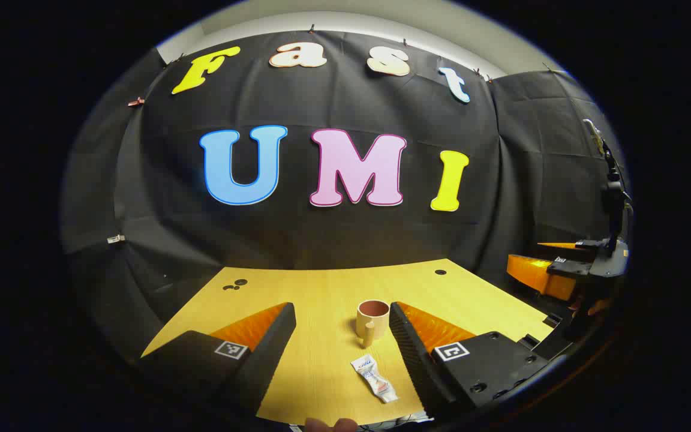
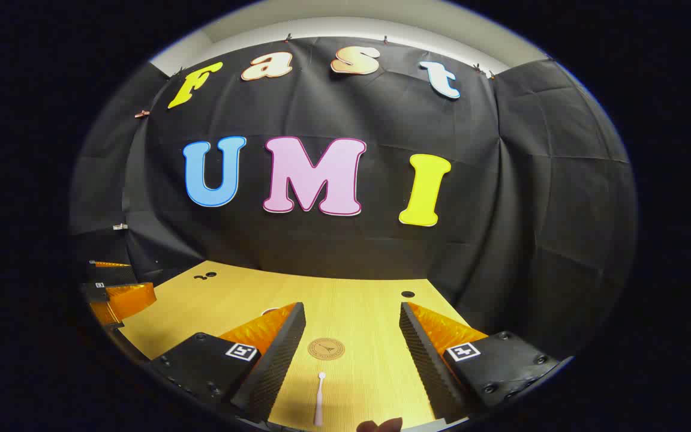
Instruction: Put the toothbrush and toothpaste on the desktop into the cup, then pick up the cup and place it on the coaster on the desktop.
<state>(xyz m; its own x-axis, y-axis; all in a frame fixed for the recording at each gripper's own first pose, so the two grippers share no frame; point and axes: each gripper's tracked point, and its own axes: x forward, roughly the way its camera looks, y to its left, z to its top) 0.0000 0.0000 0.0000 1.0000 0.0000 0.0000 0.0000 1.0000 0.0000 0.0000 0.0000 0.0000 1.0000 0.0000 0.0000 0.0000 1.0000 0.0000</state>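
In the left gripper view a beige cup (image 1: pixel 372 318) with a reddish inside stands upright on the wooden desktop (image 1: pixel 321 294), its handle toward me. A small white toothpaste tube (image 1: pixel 373 377) lies flat nearer the front edge. My left gripper (image 1: pixel 342 313) is open above the desk, the cup just inside its right finger. In the right gripper view a white toothbrush (image 2: pixel 319 398) lies near the front edge, and a round tan coaster (image 2: pixel 326 348) lies beyond it. My right gripper (image 2: pixel 352 309) is open, with both between its fingers.
The other gripper (image 1: pixel 567 264) hangs at the far right of the left gripper view, and the other gripper (image 2: pixel 114 294) shows at the left edge of the right gripper view. Small dark holes (image 1: pixel 440 272) mark the desktop's back. A fingertip (image 2: pixel 381 425) shows at the bottom.
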